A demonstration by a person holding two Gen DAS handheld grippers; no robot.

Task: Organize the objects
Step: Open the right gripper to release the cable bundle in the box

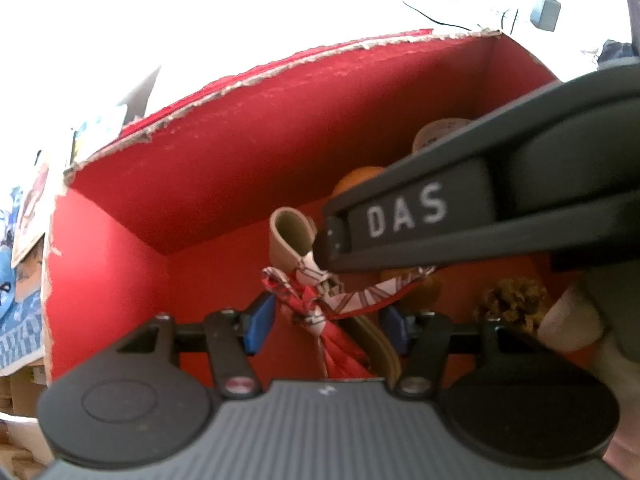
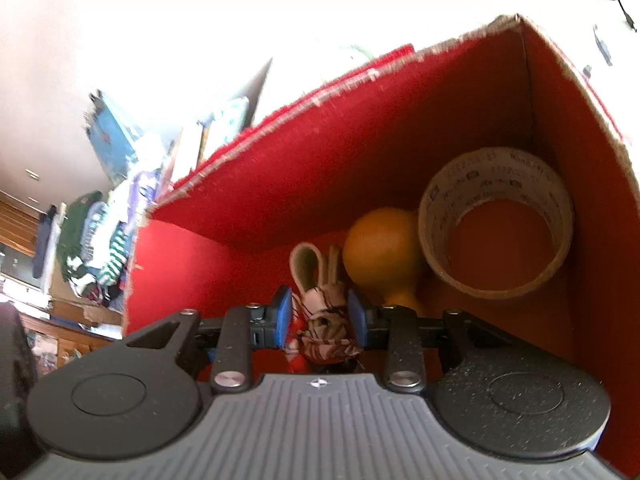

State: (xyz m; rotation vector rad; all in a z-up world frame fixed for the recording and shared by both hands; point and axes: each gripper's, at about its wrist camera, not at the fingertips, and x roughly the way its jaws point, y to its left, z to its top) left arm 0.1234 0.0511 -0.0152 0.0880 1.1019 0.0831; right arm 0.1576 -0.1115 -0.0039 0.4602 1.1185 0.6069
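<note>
1 red box [image 2: 280,200], 1 tape roll [image 2: 496,220], 1 orange gourd [image 2: 380,256].

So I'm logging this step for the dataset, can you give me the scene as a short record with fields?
container: red cardboard box, open top
inside: roll of printed tan tape; round orange ball-shaped object; dried brown clump
held item: red-and-white patterned cloth bundle with beige loop
right tool: shut on the bundle, inside the box
left tool: open around the cloth's lower part

Red box [image 2: 320,184]; red-and-white patterned cloth [image 2: 326,320]; orange ball [image 2: 380,252]; beige printed tape roll [image 2: 496,184].
</note>
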